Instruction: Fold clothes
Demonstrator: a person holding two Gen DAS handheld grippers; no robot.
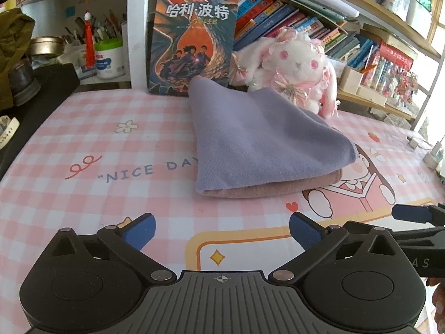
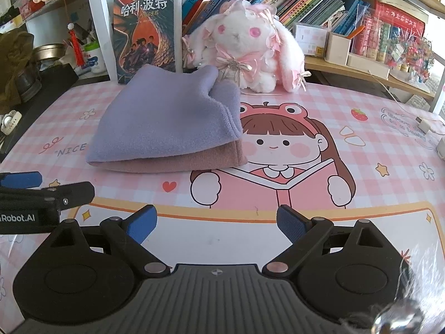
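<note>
At 12 o'clock of the left gripper [image 1: 221,233], whose jaws are spread and empty, the folded cloth [image 1: 258,144] lies on the pink mat [image 1: 83,144], purple over pink. In the right view, the right gripper [image 2: 215,226], also spread and empty, has it at 11 o'clock; both hang back, seemingly because folding looks finished.

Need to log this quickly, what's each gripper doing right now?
Left gripper: open, holding nothing.
Right gripper: open, holding nothing; folded cloth lies untouched ahead.

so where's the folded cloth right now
The folded cloth lies on the pink mat, left of centre in the right wrist view, just before the book and plush bunny.
</note>
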